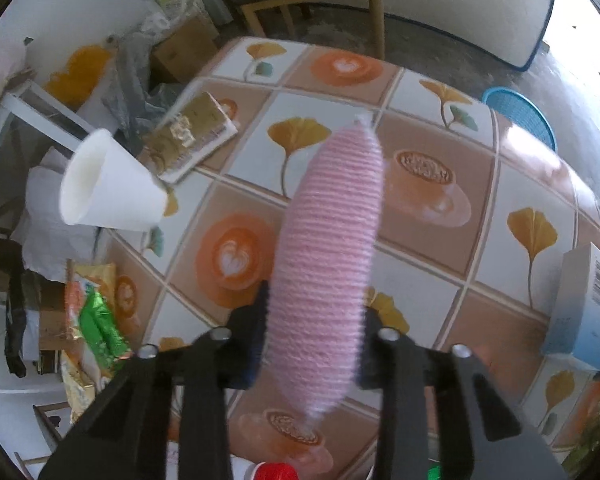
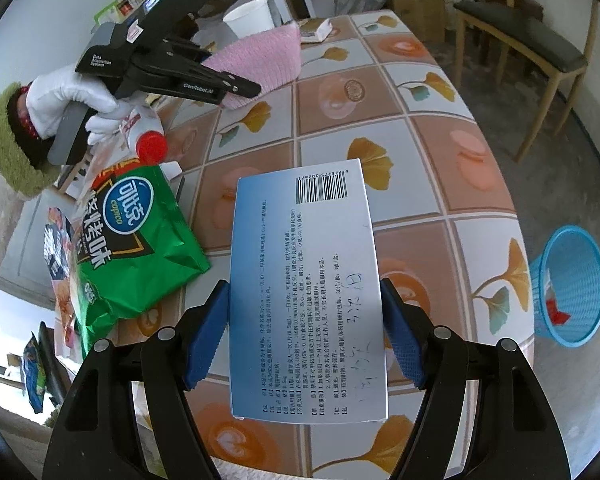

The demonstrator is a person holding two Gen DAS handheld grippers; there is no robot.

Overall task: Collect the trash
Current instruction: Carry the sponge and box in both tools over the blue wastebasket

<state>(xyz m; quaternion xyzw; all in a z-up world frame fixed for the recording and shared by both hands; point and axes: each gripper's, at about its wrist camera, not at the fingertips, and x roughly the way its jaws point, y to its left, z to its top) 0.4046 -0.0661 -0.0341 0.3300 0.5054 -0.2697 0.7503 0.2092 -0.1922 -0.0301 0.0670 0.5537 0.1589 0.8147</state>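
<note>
Right gripper (image 2: 305, 332) clamped on medicine box (image 2: 306, 292), lifted above table (image 2: 440, 152) for carry toward blue basket (image 2: 568, 284) on floor beyond table edge. Left gripper (image 1: 314, 344) pinches pink knit item (image 1: 332, 248) above table, likely next for basket.

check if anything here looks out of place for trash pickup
The left hand-held gripper grips a pink knitted hat, which hardly looks like trash. A white foam cup lies tipped on its side at the table's edge.

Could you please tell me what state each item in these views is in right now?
Left tongs: shut on pink knit item.
Right tongs: shut on blue box.
White cup: tipped, empty.
Green snack bag: lying flat.
Blue basket: upright, on the floor.
</note>
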